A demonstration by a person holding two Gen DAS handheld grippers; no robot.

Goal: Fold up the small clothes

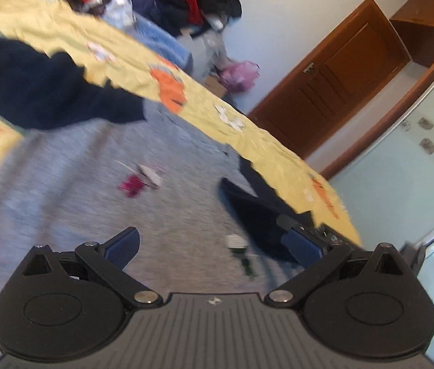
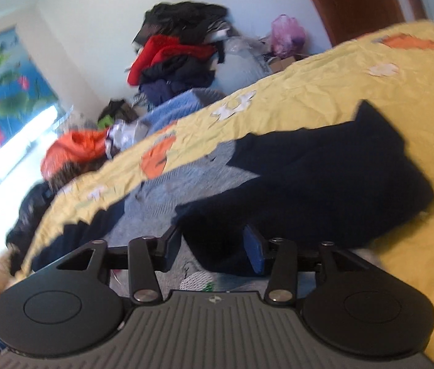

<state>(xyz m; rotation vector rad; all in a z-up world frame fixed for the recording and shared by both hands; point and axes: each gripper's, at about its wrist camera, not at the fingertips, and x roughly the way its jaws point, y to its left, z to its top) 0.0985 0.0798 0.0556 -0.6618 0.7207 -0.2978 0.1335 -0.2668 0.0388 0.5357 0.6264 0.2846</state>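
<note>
A small grey sweater (image 1: pixel 72 184) with navy sleeves lies flat on a yellow bedsheet (image 1: pixel 118 58). One navy sleeve (image 1: pixel 41 92) lies folded across its upper left. My left gripper (image 1: pixel 213 246) is wide open just above the grey body, its right finger (image 1: pixel 301 244) at the other navy sleeve (image 1: pixel 256 215). In the right wrist view the sweater (image 2: pixel 167 190) lies ahead, and my right gripper (image 2: pixel 213 246) is partly open with the end of a navy sleeve (image 2: pixel 309 184) between its fingers, not clamped.
A heap of red, black and blue clothes (image 2: pixel 180 52) is piled beyond the bed against the white wall. A brown door (image 1: pixel 339 73) and a pink bag (image 1: pixel 238 75) stand past the bed's far edge. An orange garment (image 2: pixel 75 147) lies at the bed's far side.
</note>
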